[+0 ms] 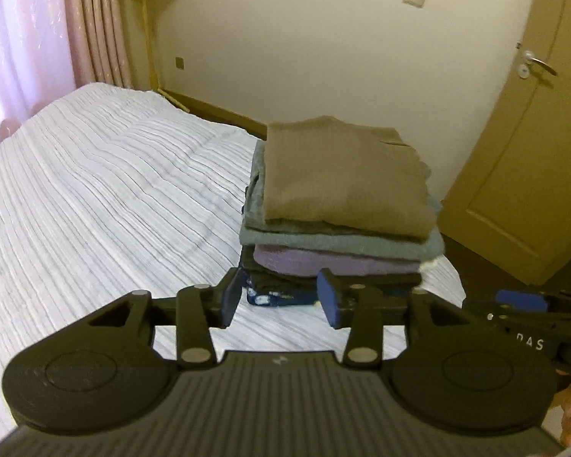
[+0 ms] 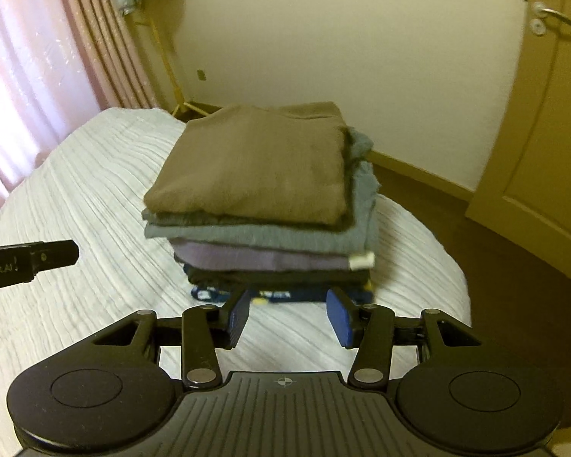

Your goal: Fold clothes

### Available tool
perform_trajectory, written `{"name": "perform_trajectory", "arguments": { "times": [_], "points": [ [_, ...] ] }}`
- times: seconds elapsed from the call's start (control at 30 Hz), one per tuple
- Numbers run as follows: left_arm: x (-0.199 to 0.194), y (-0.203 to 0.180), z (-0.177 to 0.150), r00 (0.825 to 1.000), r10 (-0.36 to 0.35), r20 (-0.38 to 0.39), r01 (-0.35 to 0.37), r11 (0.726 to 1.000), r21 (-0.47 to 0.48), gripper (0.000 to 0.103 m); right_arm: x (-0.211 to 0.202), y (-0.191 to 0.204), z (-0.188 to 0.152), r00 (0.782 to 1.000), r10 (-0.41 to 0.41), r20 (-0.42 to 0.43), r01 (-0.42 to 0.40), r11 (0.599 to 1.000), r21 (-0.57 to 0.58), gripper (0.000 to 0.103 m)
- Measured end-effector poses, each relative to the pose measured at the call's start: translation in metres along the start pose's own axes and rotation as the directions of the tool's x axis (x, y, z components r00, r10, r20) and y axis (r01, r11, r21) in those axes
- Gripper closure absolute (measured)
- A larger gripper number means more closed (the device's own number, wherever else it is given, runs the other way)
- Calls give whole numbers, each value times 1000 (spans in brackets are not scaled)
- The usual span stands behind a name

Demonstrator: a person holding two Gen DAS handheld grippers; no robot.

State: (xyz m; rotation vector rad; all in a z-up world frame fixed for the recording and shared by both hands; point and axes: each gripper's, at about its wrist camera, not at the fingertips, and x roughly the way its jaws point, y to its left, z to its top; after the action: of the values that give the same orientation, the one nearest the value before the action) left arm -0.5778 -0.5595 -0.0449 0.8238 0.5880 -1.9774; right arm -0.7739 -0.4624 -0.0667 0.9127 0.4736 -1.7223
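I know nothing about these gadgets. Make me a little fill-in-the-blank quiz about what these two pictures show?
1. The folded garment on top of the pile is ____ in colour.
2. The pile of clothes sits on a ____ with a white ribbed cover.
3. The left gripper and the right gripper both have their jaws ____, holding nothing.
4. Directly under the grey-green layer lies a ____ garment.

Missing words: brown; bed; open; purple
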Motion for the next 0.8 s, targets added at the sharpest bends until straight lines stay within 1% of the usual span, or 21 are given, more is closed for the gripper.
{"name": "perform_trajectory", "arguments": {
  "times": [0.1, 0.2, 0.27, 0.47, 0.63, 0.7, 0.77, 0.8],
  "points": [
    [-27, -2, -19, 1000, -4, 16, 3, 1000, 10, 56, -29, 8, -20, 1000, -24, 16, 24, 1000, 3, 54],
    [-52, -5, -40, 1000, 3, 12, -3, 1000, 25, 52, -56, 17, -43, 999, -23, 23, 23, 1000, 13, 54],
    [-67, -9, -56, 1000, 5, 6, -6, 999, 37, 48, -64, 19, -57, 999, -19, 27, 18, 1000, 23, 54],
    [-99, -20, -88, 1000, 24, -12, -23, 998, 66, 46, -100, 27, -94, 999, -23, 45, 22, 999, 28, 54],
    [-121, -32, -100, 998, 58, 6, -58, 996, 73, 45, -120, 28, -110, 997, -36, 67, 35, 999, 28, 54],
    [-129, -34, -101, 998, 67, 19, -68, 996, 65, 42, -128, 29, -113, 996, -49, 74, 48, 999, 25, 54],
    [-136, -36, -101, 996, 76, 41, -79, 995, 58, 36, -134, 30, -114, 994, -71, 87, 70, 997, 11, 54],
    [-139, -37, -102, 996, 79, 47, -81, 995, 53, 34, -137, 30, -114, 992, -80, 96, 80, 997, 2, 54]
  ]
}}
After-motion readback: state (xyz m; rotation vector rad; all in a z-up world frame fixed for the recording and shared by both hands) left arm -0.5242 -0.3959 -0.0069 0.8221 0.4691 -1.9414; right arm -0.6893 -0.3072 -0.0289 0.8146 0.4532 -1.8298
